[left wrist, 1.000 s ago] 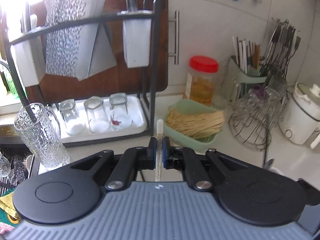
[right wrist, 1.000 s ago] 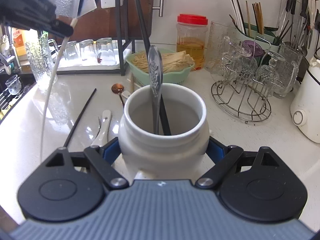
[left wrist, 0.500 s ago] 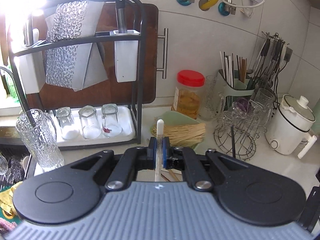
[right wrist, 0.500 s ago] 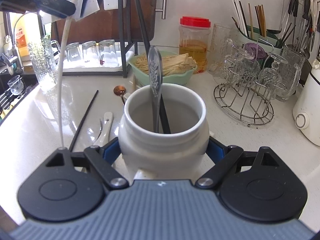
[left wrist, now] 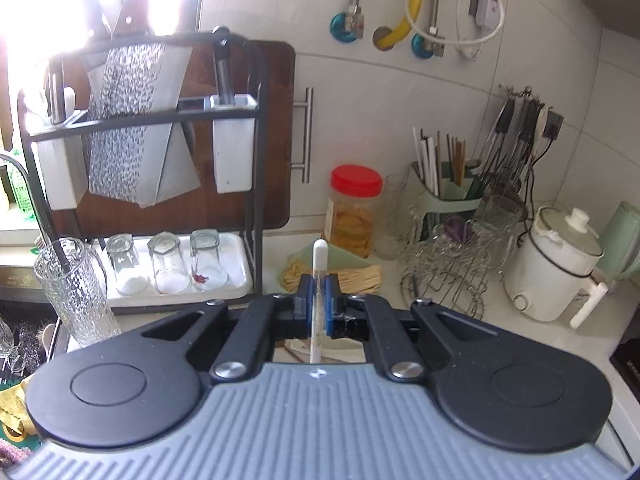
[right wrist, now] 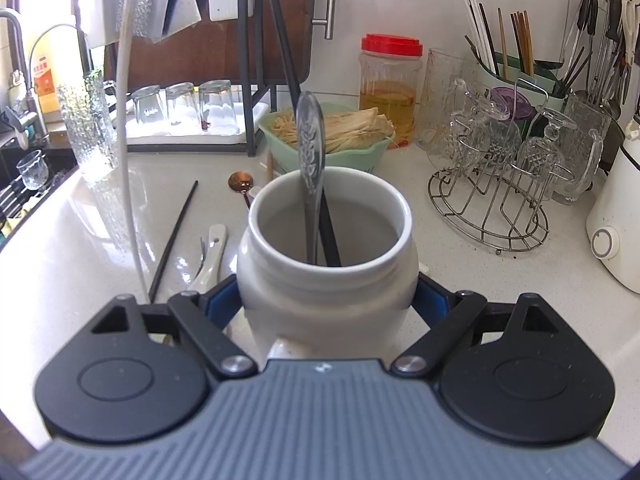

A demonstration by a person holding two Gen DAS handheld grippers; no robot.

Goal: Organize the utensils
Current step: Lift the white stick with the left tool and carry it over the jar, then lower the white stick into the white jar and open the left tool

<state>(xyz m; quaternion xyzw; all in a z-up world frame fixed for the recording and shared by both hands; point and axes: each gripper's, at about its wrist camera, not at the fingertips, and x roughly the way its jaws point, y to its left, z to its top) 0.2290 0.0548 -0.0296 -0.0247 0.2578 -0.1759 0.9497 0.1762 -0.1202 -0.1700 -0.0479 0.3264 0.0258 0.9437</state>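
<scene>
My left gripper (left wrist: 319, 292) is shut on a long white chopstick (left wrist: 320, 256), whose rounded end sticks up past the blue pads. In the right wrist view that chopstick (right wrist: 126, 160) hangs nearly upright over the counter's left side, lower tip near my right finger. My right gripper (right wrist: 326, 300) is shut on a white ceramic jar (right wrist: 288, 292) standing on the counter. A metal spoon (right wrist: 310, 140) and a black chopstick (right wrist: 284, 56) lean inside it. Left of the jar lie a second black chopstick (right wrist: 174, 236), a white ceramic spoon (right wrist: 210, 256) and a copper spoon (right wrist: 240, 182).
Behind the jar sit a green basket of dried noodles (right wrist: 328, 136), a red-lidded jar (right wrist: 390, 88) and a black rack with upturned glasses (right wrist: 182, 106). A wire glass stand (right wrist: 488, 184), a green utensil caddy (right wrist: 516, 60) and a white cooker (right wrist: 616, 216) fill the right. A tall glass (right wrist: 88, 132) stands left.
My left gripper has risen with the white chopstick, whose lower end has swung right, closer to the jar. The right gripper and jar have stayed still.
</scene>
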